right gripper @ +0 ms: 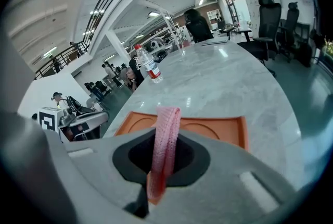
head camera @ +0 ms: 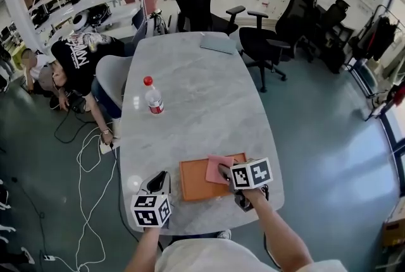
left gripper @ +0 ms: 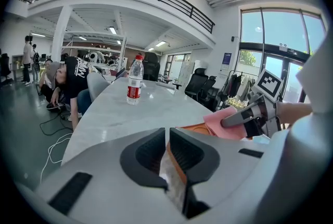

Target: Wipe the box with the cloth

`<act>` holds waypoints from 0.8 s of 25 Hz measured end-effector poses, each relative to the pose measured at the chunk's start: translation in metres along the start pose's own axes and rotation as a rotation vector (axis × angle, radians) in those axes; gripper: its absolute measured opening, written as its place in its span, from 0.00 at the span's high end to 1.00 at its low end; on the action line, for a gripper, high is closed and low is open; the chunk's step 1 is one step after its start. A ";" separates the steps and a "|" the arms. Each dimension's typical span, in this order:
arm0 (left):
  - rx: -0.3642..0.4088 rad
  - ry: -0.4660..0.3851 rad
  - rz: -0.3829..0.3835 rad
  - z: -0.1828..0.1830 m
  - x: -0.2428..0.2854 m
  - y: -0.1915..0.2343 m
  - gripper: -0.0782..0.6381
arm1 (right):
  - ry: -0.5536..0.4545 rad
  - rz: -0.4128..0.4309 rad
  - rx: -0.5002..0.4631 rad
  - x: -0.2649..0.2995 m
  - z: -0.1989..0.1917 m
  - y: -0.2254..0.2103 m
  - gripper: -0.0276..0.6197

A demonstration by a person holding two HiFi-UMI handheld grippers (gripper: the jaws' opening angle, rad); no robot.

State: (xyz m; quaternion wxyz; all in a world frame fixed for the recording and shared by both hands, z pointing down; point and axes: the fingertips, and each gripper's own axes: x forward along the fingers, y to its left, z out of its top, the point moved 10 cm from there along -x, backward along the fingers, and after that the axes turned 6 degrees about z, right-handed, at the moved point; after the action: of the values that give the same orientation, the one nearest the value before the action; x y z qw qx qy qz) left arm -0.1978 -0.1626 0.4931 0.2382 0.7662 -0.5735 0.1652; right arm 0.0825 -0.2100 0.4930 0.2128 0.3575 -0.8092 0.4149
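1. Head view: the flat orange box [head camera: 197, 183] sits near the front edge of the grey table [head camera: 202, 100], right in front of the person. The pink cloth [head camera: 217, 168] lies on its right half with the right gripper [head camera: 224, 172] on top of it. The left gripper [head camera: 163, 177] is at the box's left side. A water bottle [head camera: 154, 97] stands further up the table, well away from all this.

2. Left gripper view: the left gripper [left gripper: 167, 137] has its jaws nearly together, clamped on a thin orange edge, which I'd say is the side of the box [left gripper: 175, 165]. So it's basically the steadying hand. Off to the right you can see the cloth [left gripper: 226, 123] under the right gripper [left gripper: 244, 116].

3. Right gripper view: the right gripper [right gripper: 165, 139] has its jaws closed on a fold of the cloth [right gripper: 166, 129], which sticks up between them. The box [right gripper: 218, 128] lies just past the jaws, and its inside looks bare and pretty clean.

4. Progress, just my read: the setup is done, with the cloth gripped, the box pinned and the cloth down on the box. The wiping itself looks to be underway or only starting. The cloth covers only the right part, so the left half and the rim are left to do. I can't tell how much has actually been wiped.
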 end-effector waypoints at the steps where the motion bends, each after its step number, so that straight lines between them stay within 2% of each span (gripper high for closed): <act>1: 0.001 0.001 -0.001 0.000 0.000 -0.001 0.85 | -0.005 -0.007 0.004 -0.004 0.000 -0.003 0.94; 20: 0.001 -0.006 0.011 -0.005 -0.009 -0.021 0.85 | -0.058 -0.112 0.074 -0.061 -0.007 -0.054 0.94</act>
State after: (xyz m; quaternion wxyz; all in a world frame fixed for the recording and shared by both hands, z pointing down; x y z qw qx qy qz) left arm -0.1806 -0.1478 0.4884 0.2353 0.7638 -0.5781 0.1647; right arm 0.1632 -0.2016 0.4860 0.1989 0.4215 -0.7779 0.4214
